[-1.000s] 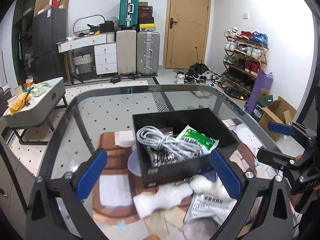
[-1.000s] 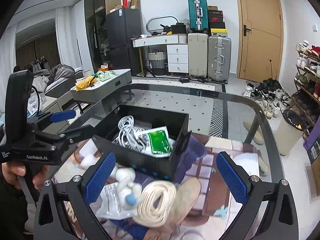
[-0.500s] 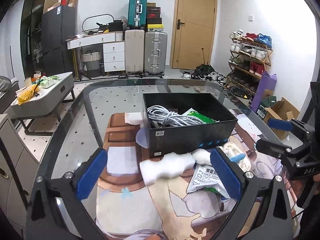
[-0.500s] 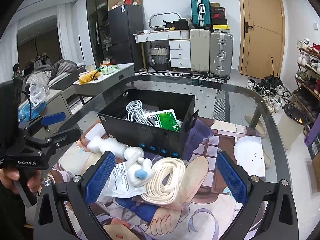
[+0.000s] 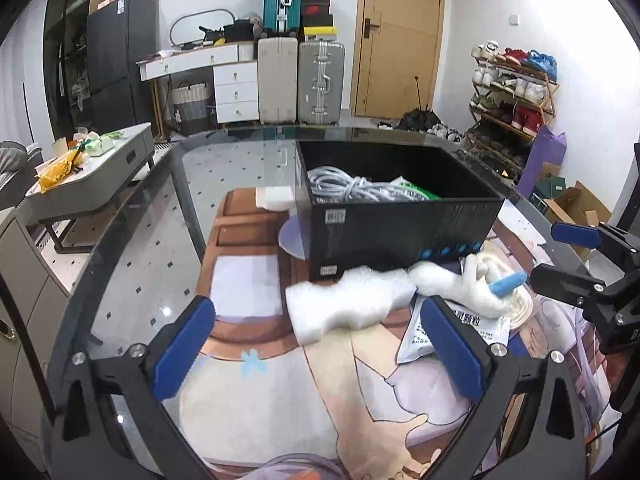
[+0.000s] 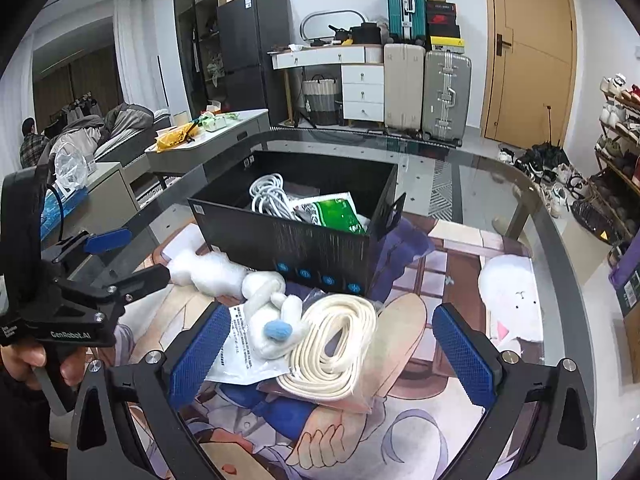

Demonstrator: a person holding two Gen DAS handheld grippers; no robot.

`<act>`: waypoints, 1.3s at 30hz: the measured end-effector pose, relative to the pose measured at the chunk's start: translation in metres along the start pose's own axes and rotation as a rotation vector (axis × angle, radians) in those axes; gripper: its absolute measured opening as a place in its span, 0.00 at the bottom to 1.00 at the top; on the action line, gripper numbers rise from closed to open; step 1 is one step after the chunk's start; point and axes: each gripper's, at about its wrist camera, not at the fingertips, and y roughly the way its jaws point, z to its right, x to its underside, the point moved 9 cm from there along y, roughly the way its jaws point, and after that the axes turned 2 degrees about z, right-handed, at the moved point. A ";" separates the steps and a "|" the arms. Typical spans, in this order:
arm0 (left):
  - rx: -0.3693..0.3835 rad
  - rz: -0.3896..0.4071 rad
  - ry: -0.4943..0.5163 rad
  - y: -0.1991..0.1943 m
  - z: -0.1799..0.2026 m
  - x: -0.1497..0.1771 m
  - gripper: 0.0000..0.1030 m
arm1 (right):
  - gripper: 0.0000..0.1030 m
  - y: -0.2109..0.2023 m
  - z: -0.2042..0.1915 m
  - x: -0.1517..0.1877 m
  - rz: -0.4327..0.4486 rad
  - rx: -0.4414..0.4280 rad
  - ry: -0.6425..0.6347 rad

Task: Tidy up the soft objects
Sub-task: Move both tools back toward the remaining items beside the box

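Observation:
A black box (image 5: 400, 216) (image 6: 304, 236) stands on a printed mat on the glass table; it holds a grey cable coil (image 6: 272, 196) and a green packet (image 6: 332, 212). In front of it lie a white foam piece (image 5: 348, 300) (image 6: 204, 272), a white plush toy with a blue tip (image 5: 472, 284) (image 6: 272, 316), a cream rope coil (image 6: 336, 344) and a white printed sachet (image 5: 436, 332). My left gripper (image 5: 320, 356) is open and empty, just short of the foam. My right gripper (image 6: 332, 356) is open and empty, above the rope and plush.
The printed mat (image 5: 288, 400) covers the table's near part; the glass rim (image 5: 132, 216) curves at left. The other gripper shows at each view's edge (image 5: 592, 276) (image 6: 80, 288). A side table (image 5: 88, 176), suitcases and a shoe rack stand beyond.
Both grippers have pulled back from over the box and dropped lower; the box is now farther ahead and the soft items lie between the open fingers.

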 end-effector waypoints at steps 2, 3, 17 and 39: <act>0.007 -0.014 0.005 0.004 0.003 0.002 1.00 | 1.00 0.003 -0.001 0.003 -0.007 -0.004 -0.004; 0.011 -0.018 0.009 0.005 0.004 0.003 1.00 | 1.00 0.004 -0.001 0.004 -0.014 -0.007 -0.007; 0.037 -0.117 -0.059 0.023 -0.009 0.014 1.00 | 1.00 0.018 0.018 0.030 -0.102 0.028 -0.036; 0.073 -0.131 -0.050 0.025 -0.002 0.018 1.00 | 0.99 0.057 0.017 0.039 -0.198 0.049 0.038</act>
